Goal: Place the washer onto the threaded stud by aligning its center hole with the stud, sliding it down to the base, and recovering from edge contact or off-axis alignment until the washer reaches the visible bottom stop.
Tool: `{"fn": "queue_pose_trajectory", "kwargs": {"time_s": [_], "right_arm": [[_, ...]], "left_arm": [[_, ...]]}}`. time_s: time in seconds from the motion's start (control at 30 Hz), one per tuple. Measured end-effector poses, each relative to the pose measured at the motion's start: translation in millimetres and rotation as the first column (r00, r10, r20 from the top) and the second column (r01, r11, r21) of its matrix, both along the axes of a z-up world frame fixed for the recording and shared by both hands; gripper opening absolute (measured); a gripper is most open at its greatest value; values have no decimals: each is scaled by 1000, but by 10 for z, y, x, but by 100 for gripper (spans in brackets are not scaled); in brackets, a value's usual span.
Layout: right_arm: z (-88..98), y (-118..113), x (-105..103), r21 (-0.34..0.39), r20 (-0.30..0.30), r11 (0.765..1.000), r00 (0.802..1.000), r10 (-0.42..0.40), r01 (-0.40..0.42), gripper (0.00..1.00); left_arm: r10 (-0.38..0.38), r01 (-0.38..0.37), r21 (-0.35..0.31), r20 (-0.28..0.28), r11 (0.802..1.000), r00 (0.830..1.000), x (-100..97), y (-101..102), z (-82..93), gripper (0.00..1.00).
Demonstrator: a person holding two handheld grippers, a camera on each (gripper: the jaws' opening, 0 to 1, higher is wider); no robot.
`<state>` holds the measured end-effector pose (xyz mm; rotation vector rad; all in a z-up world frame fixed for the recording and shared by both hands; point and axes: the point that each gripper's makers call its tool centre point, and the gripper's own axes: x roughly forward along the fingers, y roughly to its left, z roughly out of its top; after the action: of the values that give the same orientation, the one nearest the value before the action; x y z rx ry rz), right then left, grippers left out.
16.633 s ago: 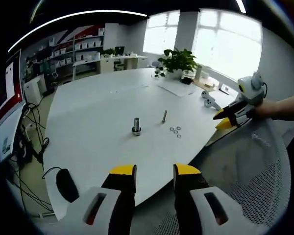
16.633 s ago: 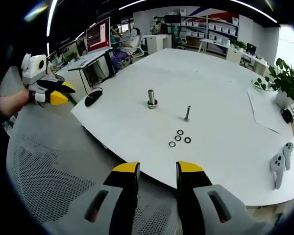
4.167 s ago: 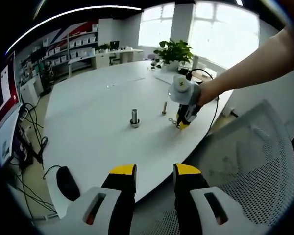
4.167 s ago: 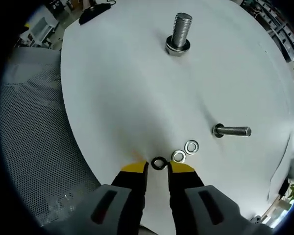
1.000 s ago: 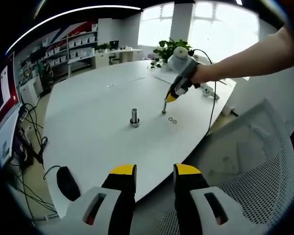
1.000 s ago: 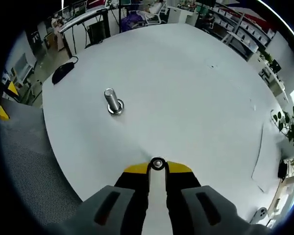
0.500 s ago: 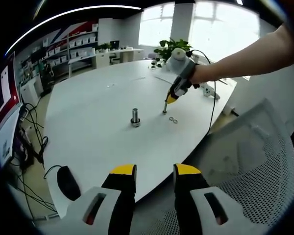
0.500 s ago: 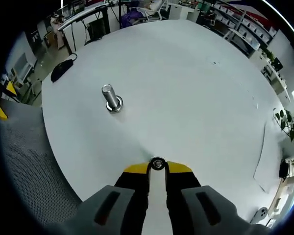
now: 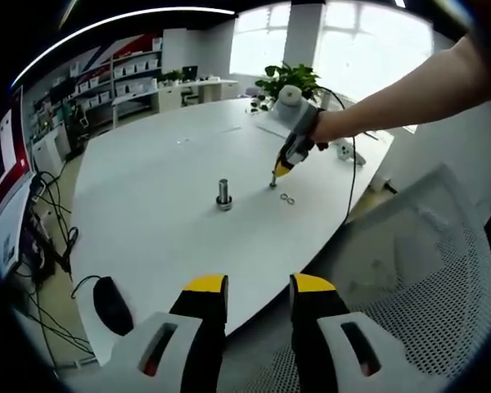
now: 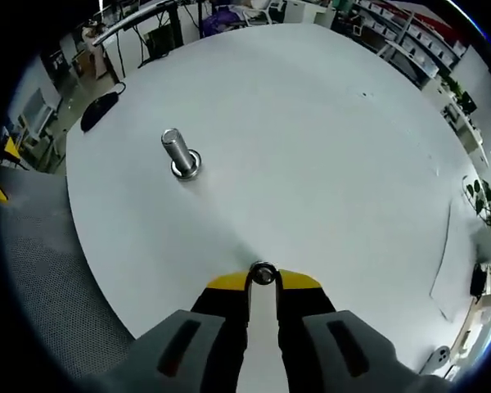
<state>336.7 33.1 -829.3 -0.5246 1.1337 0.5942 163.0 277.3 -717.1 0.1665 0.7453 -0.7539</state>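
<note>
A small dark washer (image 10: 263,273) is pinched between the yellow tips of my right gripper (image 10: 263,281), which is shut on it above the white table (image 10: 327,147). In the left gripper view a person's arm holds that right gripper (image 9: 281,169) tip-down, just over a thin upright stud (image 9: 272,182). Two loose washers (image 9: 286,197) lie beside that stud. A thicker threaded stud (image 9: 223,193) (image 10: 180,154) stands further left on its base. My left gripper (image 9: 247,288) hangs open with nothing in it, off the table's near edge.
A black mouse (image 9: 108,304) (image 10: 96,111) lies near the table's edge. A mesh chair (image 9: 417,286) stands at the right below the arm. A potted plant (image 9: 290,86) and a paper sheet sit at the table's far side.
My right gripper has dropped slightly and drawn closer to the thin stud, the washer still in its tips. The left gripper has stayed where it was.
</note>
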Motion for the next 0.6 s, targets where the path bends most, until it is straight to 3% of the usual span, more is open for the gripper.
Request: {"fn": "queue_pose_trajectory", "kwargs": {"time_s": [0.6], "right_arm": [[-214, 21, -26, -30, -35, 999, 999, 11, -12, 14]], "left_arm": [[-9, 9, -4, -6, 1000, 1000, -14, -14, -5, 28]]}}
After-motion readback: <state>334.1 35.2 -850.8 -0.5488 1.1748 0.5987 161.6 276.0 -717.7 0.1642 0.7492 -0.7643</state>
